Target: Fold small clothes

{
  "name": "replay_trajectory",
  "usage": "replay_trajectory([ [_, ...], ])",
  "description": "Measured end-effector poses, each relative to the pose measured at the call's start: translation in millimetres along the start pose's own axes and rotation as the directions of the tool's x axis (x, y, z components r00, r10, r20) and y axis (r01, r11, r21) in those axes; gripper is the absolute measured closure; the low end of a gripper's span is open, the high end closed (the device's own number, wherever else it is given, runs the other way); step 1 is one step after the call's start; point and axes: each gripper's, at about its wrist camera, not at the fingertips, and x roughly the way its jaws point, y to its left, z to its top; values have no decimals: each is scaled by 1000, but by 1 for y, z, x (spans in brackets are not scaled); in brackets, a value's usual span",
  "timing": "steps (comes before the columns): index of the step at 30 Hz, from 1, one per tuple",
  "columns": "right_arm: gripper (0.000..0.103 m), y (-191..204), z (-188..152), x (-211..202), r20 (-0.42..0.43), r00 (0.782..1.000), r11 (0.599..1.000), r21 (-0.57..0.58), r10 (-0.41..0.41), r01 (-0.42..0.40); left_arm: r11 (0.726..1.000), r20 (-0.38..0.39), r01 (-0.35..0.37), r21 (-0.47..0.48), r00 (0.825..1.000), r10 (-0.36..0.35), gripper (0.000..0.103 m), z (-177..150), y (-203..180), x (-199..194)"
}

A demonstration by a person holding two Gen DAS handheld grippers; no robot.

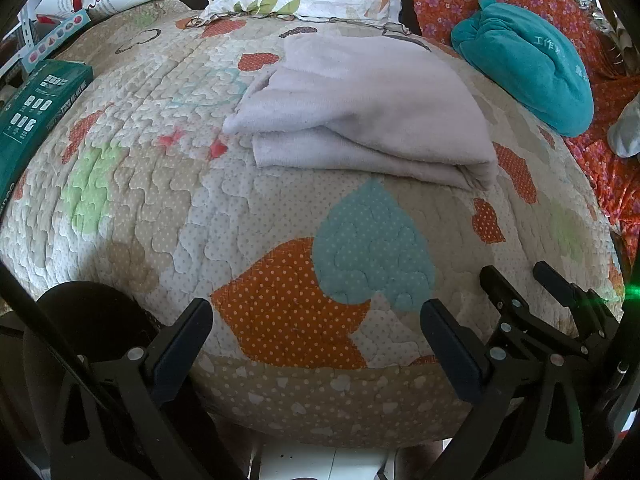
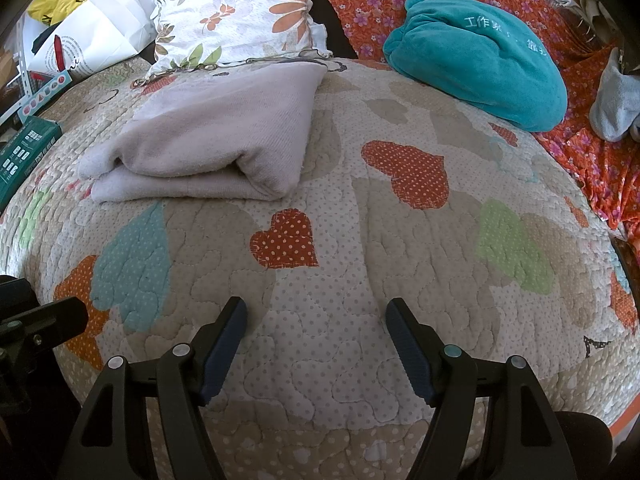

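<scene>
A pale lilac garment lies folded in layers on the heart-patterned quilt; it also shows in the right wrist view at the upper left. My left gripper is open and empty, low over the quilt's near edge, well short of the garment. My right gripper is open and empty over the quilt, to the right of the garment; its fingers also show at the right of the left wrist view.
A teal plush bundle lies at the back right on an orange floral sheet. A floral pillow sits behind the garment. A green box and white bags are at the left. A grey cloth lies far right.
</scene>
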Motion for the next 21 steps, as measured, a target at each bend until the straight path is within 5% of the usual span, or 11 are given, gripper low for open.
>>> replay_trajectory([
  [21,25,1,1,-3,12,1000,1000,1,-3,3,999,-17,32,-17,999,-33,0,2,4,4],
])
